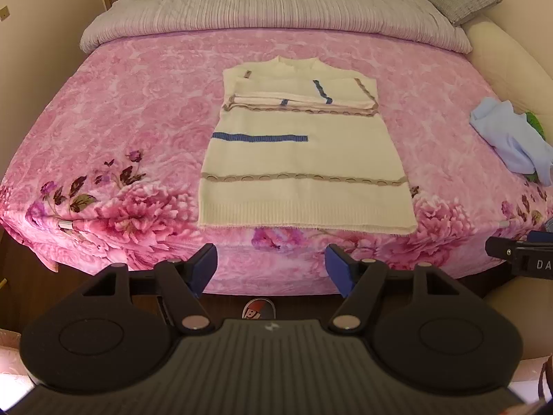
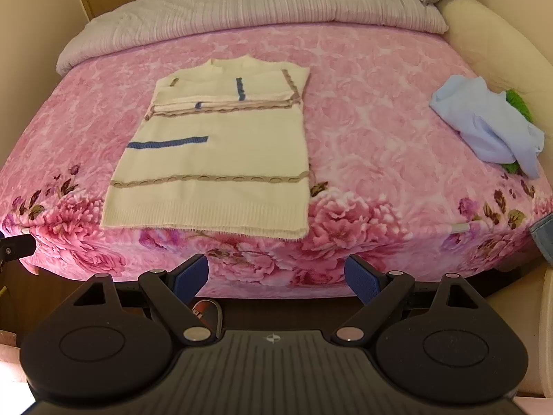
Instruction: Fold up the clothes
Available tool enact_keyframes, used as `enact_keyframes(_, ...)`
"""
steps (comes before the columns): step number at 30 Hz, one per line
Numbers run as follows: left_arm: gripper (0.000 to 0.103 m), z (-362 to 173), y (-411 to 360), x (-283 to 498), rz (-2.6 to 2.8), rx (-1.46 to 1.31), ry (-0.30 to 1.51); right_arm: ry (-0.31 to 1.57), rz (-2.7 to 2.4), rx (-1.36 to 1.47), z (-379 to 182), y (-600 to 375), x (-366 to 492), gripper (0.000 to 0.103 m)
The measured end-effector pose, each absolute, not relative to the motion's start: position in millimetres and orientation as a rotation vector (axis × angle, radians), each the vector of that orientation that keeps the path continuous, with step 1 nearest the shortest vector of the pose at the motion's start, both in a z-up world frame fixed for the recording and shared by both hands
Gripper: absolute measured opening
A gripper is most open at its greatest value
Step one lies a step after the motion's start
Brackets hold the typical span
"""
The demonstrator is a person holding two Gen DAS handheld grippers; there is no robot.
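The white sweater lies mid-frame on the pink bed, sleeves tucked in but bottom not folded up, and the left gripper and right gripper are both apart, empty.

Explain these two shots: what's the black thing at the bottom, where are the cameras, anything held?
No robot: a person holds a two-finger gripper in each hand, each with a fisheye camera looking along its fingers. One picture shows the left gripper, the other the right gripper. Both jaws stand open, blue pads apart, nothing held, short of the bed. On the pink floral blanket lies a cream sweater, sleeves folded across its chest. A light blue garment sits crumpled to the right, with something green beneath it.
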State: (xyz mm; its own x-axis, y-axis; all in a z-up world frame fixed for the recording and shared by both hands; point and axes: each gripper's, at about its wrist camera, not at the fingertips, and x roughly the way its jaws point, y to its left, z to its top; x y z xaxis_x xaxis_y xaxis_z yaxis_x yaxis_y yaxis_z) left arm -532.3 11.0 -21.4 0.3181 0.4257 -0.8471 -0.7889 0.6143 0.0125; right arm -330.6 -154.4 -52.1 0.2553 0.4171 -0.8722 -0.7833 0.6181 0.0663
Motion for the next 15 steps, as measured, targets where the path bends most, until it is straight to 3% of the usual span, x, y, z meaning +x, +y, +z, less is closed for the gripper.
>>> enact_keyframes(15, 0.068, -24.6, 6.2, -528.2, 0.825, -0.447, 0.967, 1.001, 0.866, -0.457, -41.0, -150.2, -332.5, 0.088)
